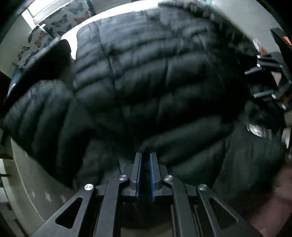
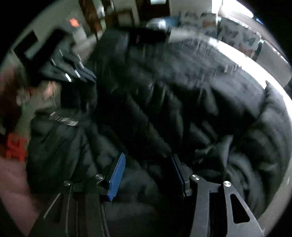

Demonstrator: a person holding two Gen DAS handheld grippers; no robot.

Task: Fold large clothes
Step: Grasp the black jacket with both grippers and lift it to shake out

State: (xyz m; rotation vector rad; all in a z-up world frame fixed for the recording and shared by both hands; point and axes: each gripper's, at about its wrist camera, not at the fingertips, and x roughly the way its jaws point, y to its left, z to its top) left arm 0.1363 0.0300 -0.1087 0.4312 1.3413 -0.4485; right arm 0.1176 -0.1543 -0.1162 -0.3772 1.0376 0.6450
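Mostly black puffer jacket (image 1: 155, 82), left fingers (image 1: 138, 164) pinched together, right fingers (image 2: 116, 175) parted (blurry).

Pale surface (image 1: 36, 191) carries black quilted puffer jacket (image 1: 155, 82), spread wide, covering most of it.

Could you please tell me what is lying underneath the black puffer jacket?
The black puffer jacket lies on a pale surface, visible only around its edges. Whatever sits directly beneath the jacket is covered by it, so nothing else there can be seen.

Dim room; bright window (image 1: 39, 9) top left, butterfly-print fabric (image 1: 54, 23) just below window, pale surface (image 1: 32, 182) underneath, lower left.
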